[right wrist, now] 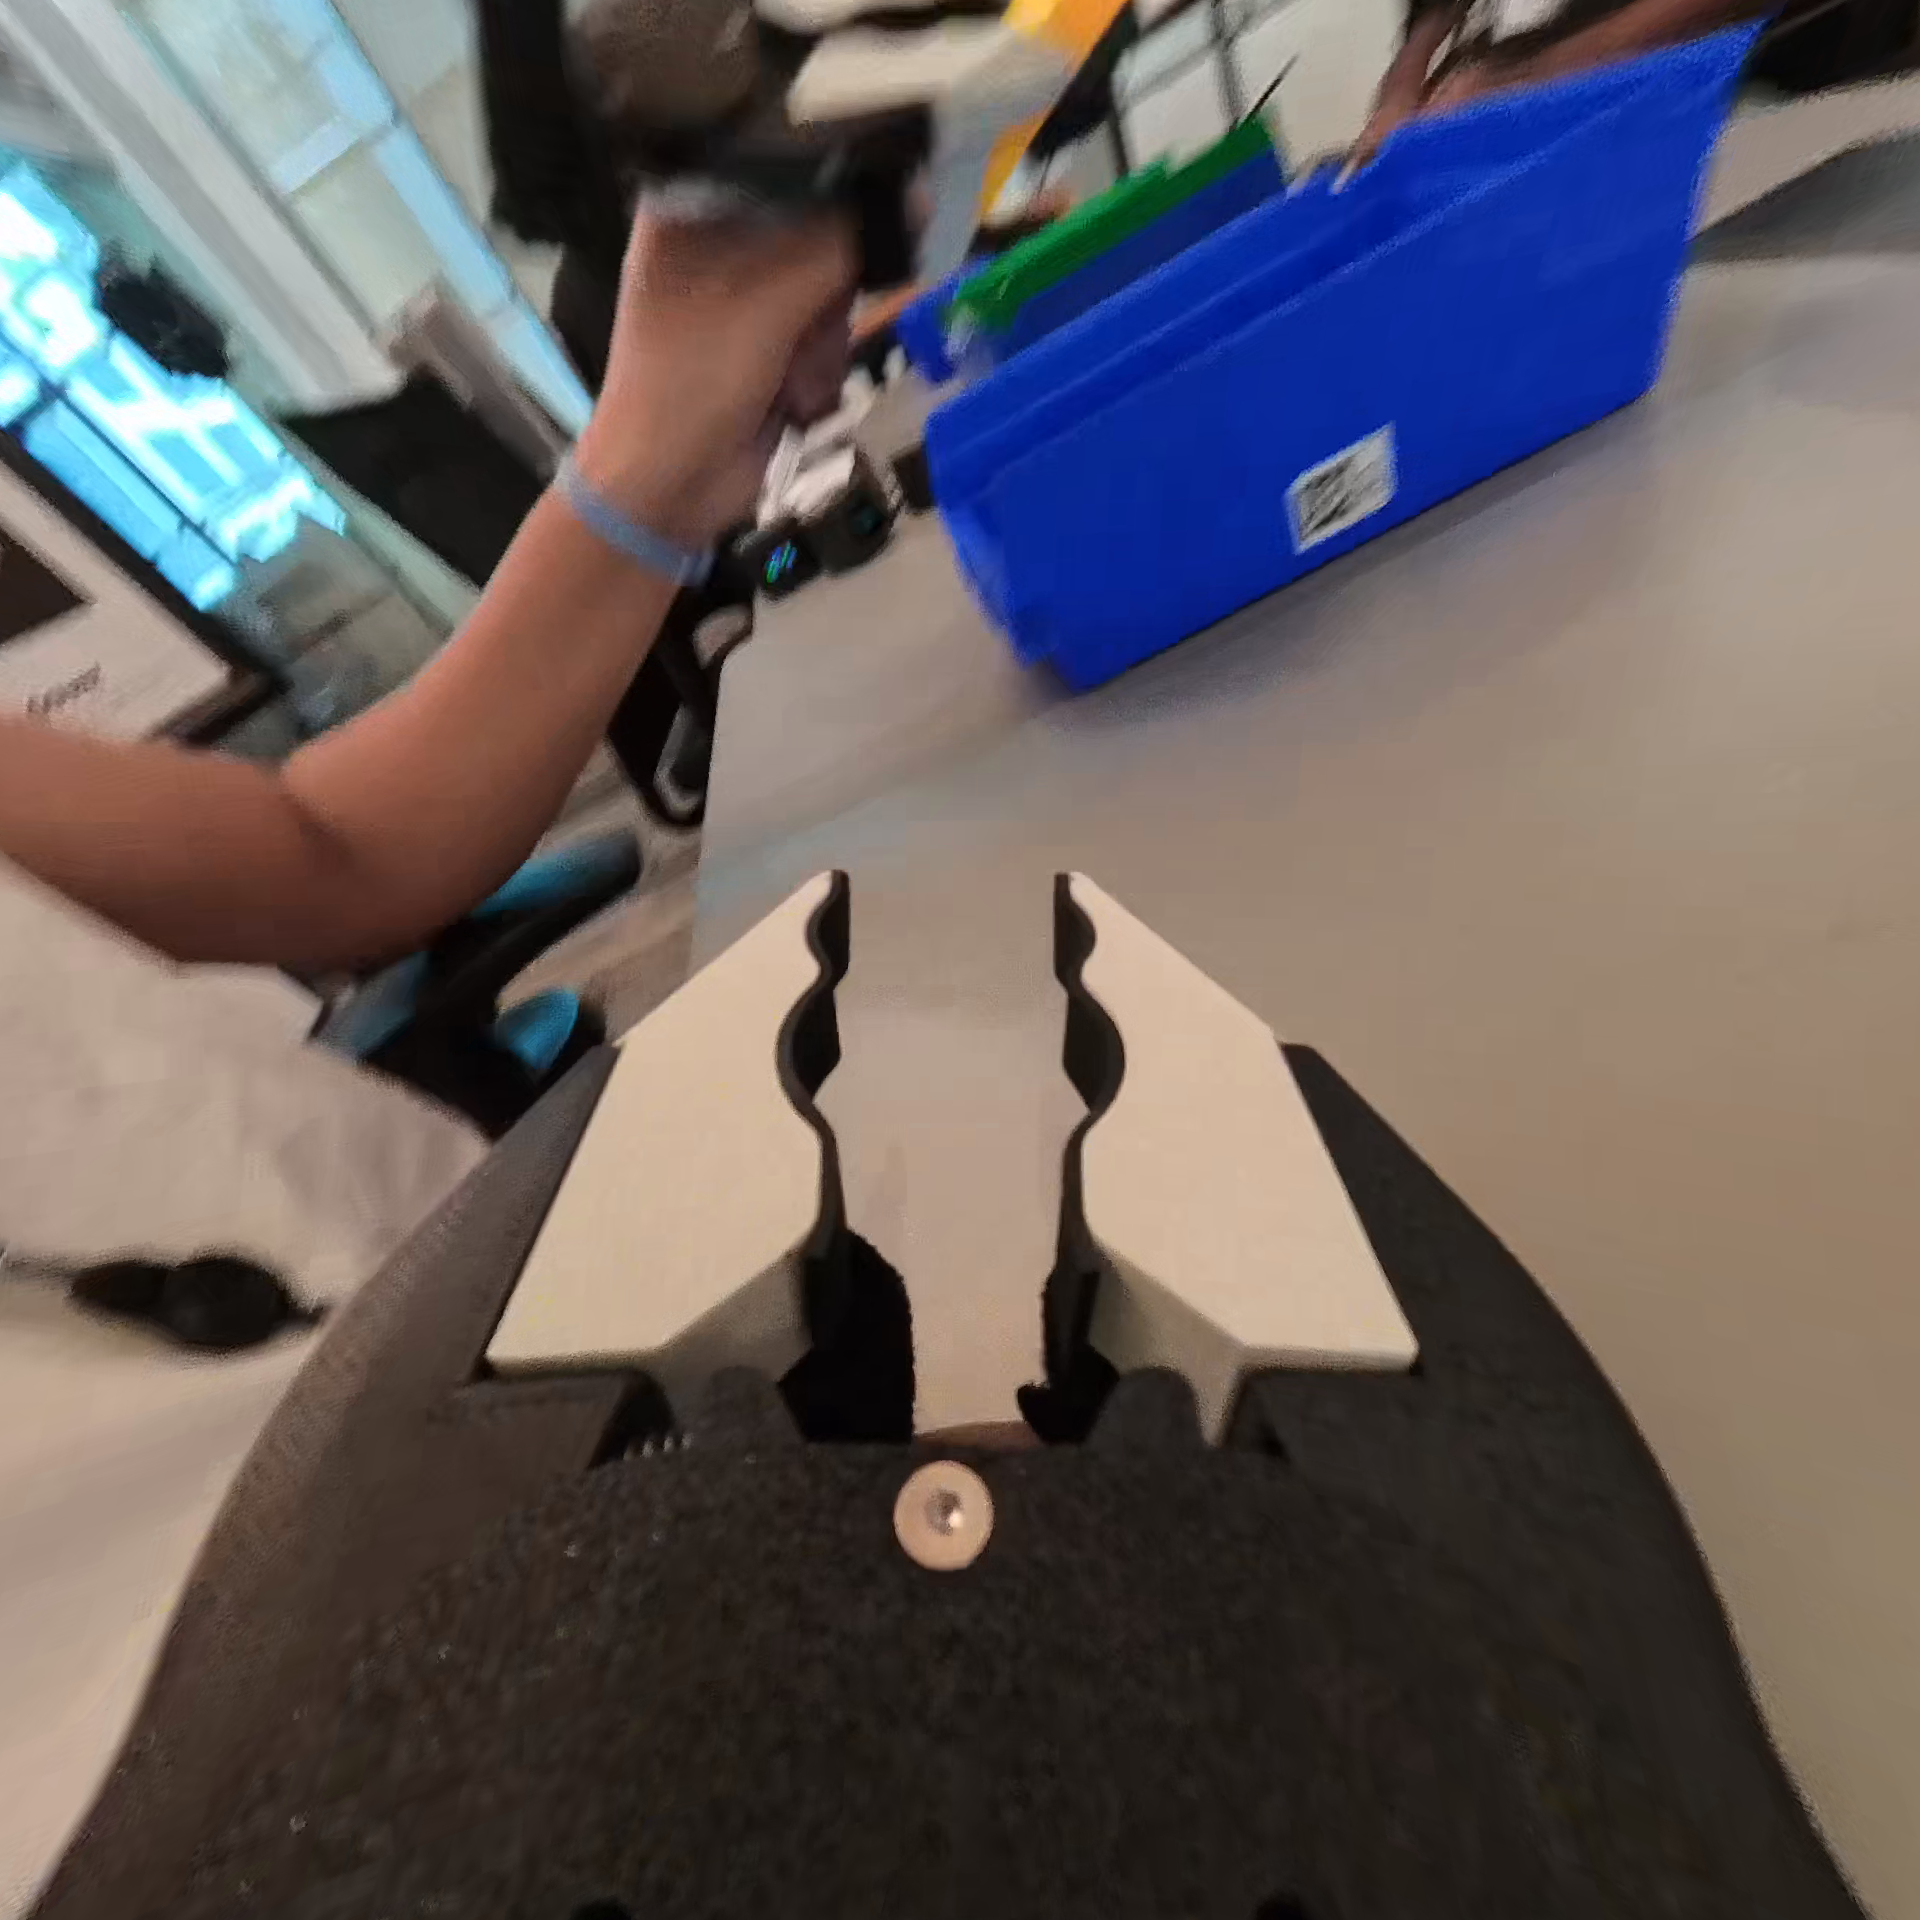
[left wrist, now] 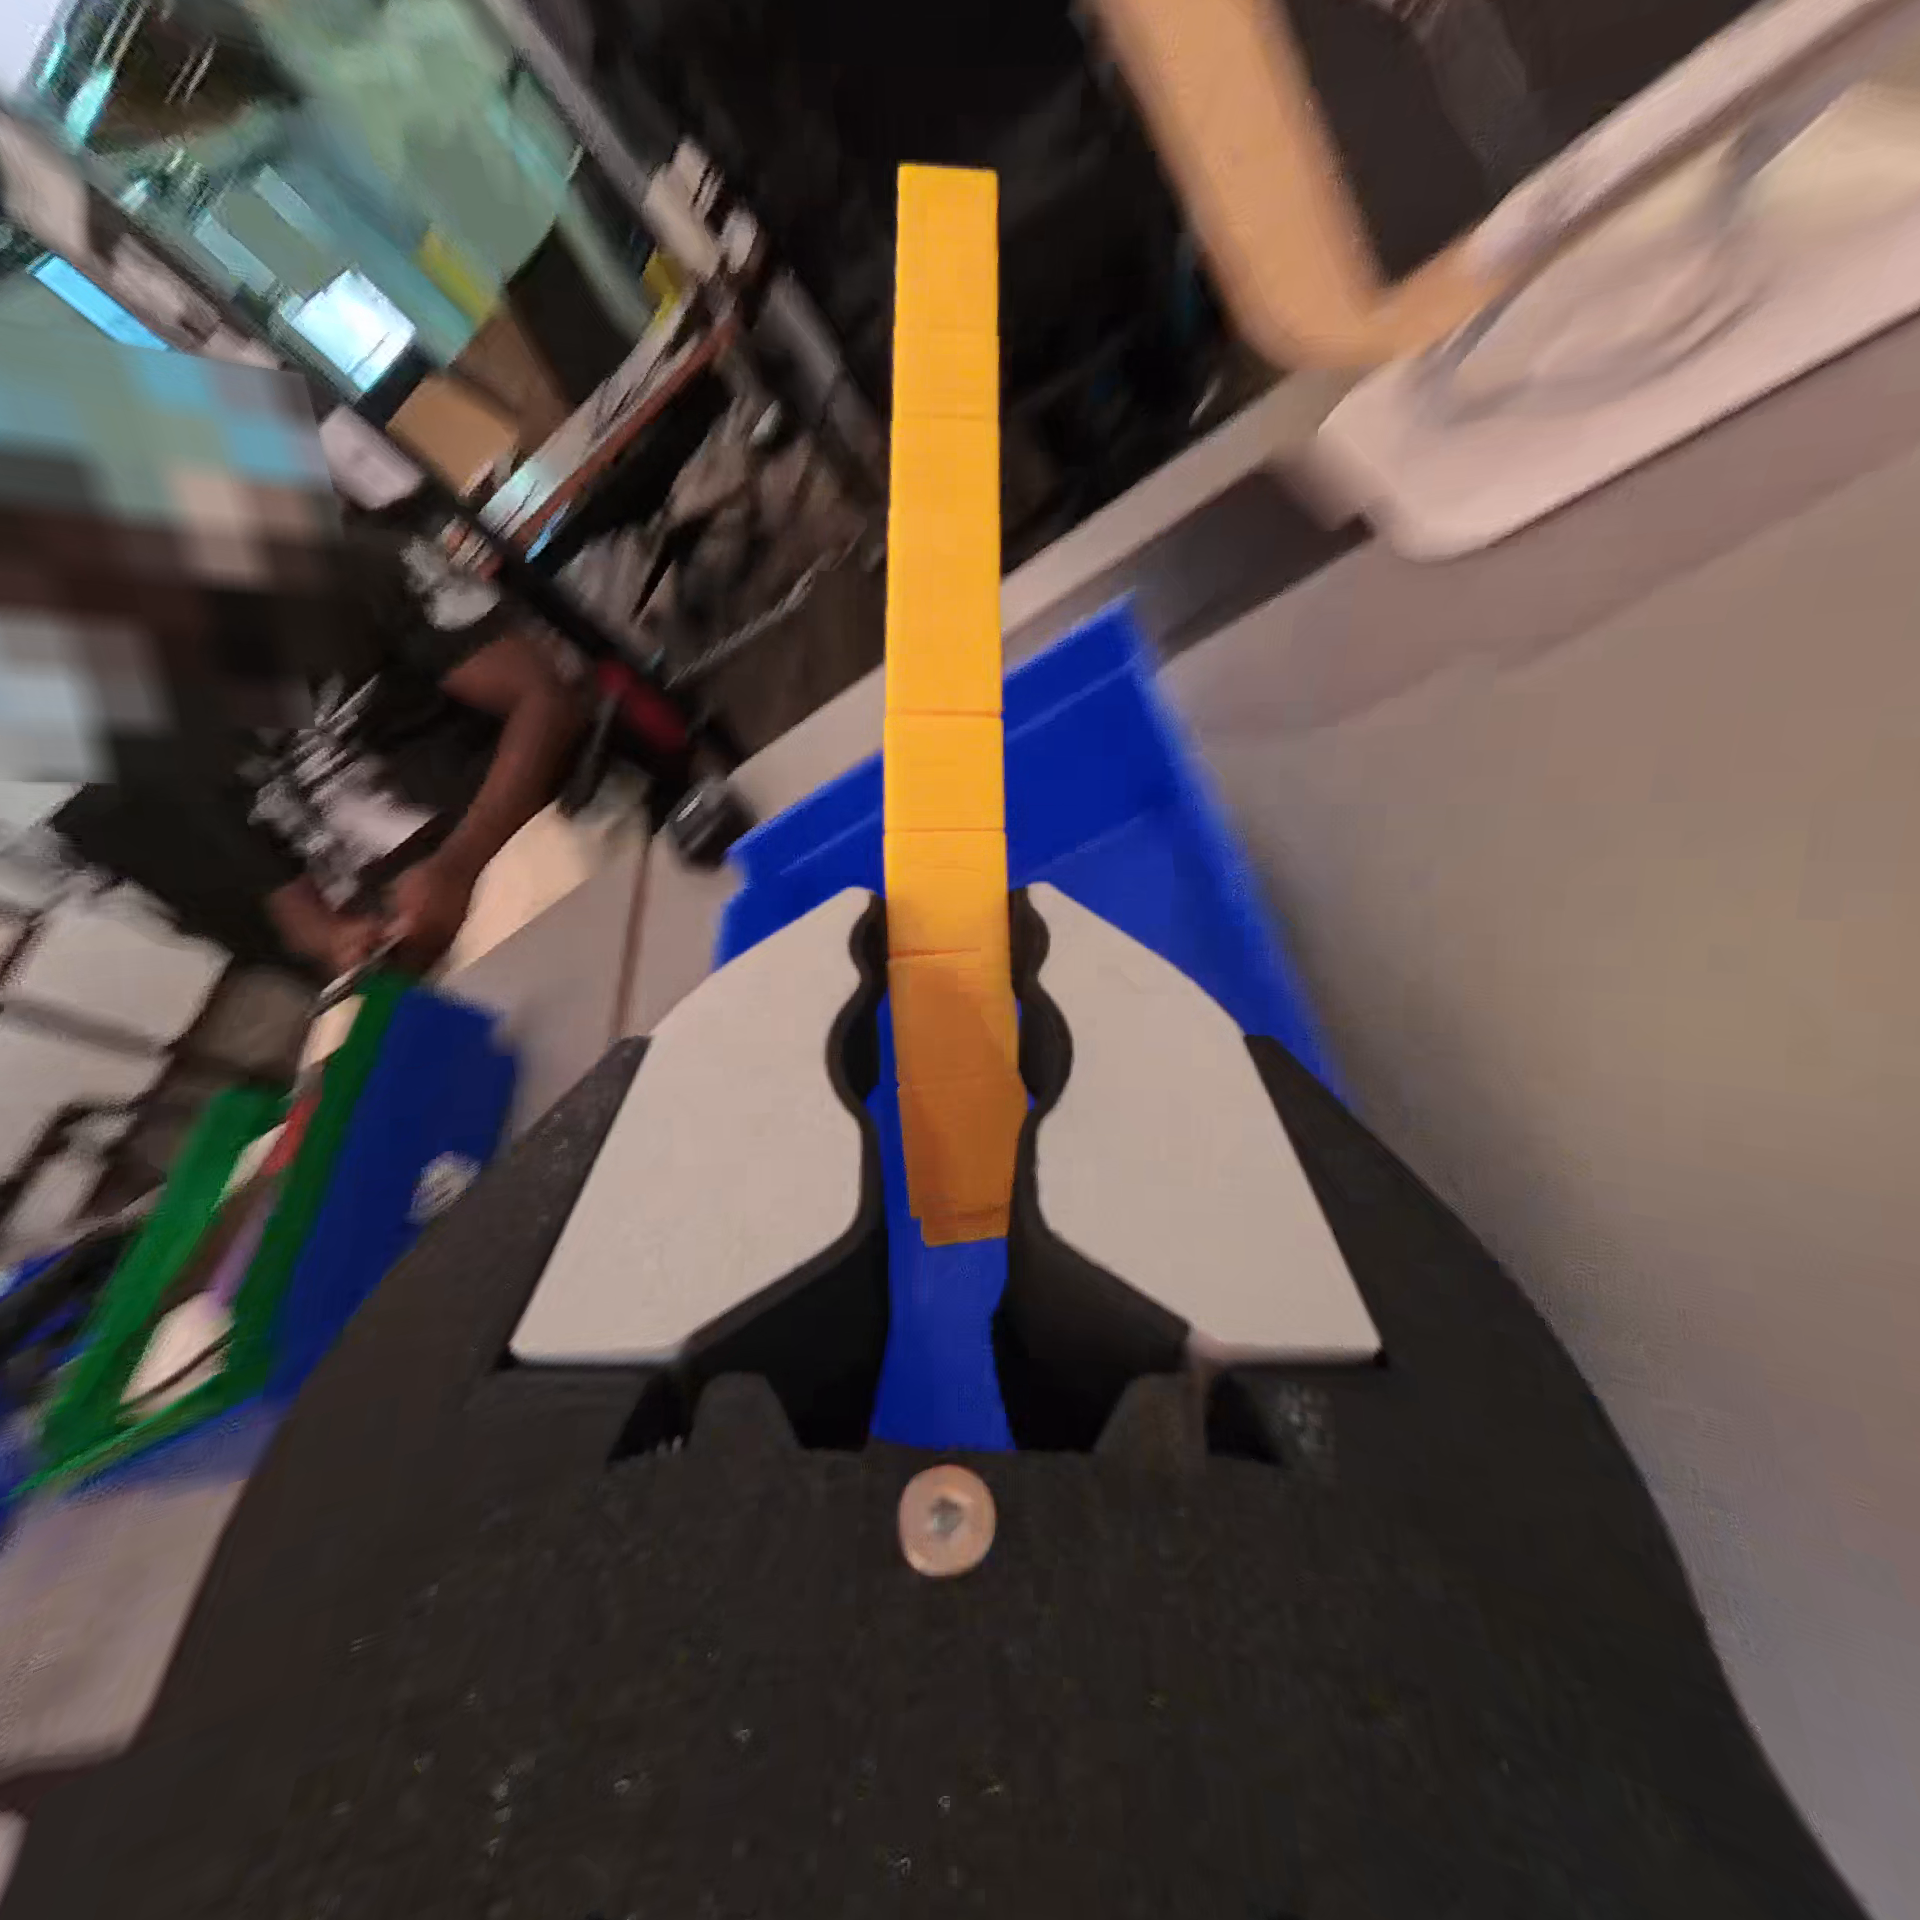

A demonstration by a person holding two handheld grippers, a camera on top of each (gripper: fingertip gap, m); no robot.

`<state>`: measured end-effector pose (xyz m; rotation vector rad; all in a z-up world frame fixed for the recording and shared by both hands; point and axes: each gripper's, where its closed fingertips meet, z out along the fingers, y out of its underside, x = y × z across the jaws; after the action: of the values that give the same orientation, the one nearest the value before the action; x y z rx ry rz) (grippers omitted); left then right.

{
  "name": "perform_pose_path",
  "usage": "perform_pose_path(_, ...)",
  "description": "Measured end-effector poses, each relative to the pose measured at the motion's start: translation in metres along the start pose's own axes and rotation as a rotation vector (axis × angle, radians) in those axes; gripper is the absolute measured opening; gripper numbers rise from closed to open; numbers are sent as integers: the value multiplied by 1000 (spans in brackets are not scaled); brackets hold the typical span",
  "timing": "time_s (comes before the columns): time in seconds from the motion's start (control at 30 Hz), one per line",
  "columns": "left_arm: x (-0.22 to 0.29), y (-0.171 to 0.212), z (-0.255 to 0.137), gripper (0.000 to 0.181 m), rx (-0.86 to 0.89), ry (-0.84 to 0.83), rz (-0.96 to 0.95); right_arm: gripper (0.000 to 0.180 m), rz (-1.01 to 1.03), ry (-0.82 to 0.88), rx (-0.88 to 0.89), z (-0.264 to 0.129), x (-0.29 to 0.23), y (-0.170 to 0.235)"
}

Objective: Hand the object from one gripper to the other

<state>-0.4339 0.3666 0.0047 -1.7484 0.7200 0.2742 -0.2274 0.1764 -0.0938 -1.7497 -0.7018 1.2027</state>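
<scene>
A long orange bar (left wrist: 945, 582) made of several joined segments stands up between the fingers of my left gripper (left wrist: 948, 914). The left gripper is shut on its lower end and holds it in the air above a blue bin (left wrist: 1132, 790). In the right wrist view my right gripper (right wrist: 951, 883) is open and empty, low over the grey table (right wrist: 1455, 935). A hand (right wrist: 717, 343) on the left of that view holds the other gripper's handle, and a blurred orange strip (right wrist: 1029, 104) of the bar shows at the top.
A blue bin (right wrist: 1351, 416) with a white label stands on the table ahead of the right gripper, and a second blue bin with green contents (right wrist: 1122, 229) is behind it. A white tray (left wrist: 1621, 364) lies at the upper right of the left wrist view. Another person (left wrist: 343, 769) works at the left. Across from one pair of fingers to the other is roughly 30 cm.
</scene>
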Motion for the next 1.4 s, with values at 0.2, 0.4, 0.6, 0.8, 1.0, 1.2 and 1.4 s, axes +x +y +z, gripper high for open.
perform_pose_path(0.2,112,-40,-61,22,300,225,-117,50,122,-25,231,19,34,-80)
perform_pose_path(0.4,174,-33,-88,22,379,229,33,50,210,-257,167,54,-2,-86)
perform_pose_path(0.6,203,-34,-98,22,467,254,279,34,140,-266,100,44,-7,-75)
perform_pose_path(0.8,218,-25,-97,22,479,296,377,23,127,-271,36,26,-1,-62)
perform_pose_path(1.0,226,-16,-92,22,459,340,429,21,87,-233,-61,27,2,-48)
perform_pose_path(1.2,227,-16,-89,21,456,327,421,21,102,-226,-42,28,5,-49)
perform_pose_path(1.4,227,-18,-79,30,429,402,231,21,-12,-41,-36,26,32,-55)
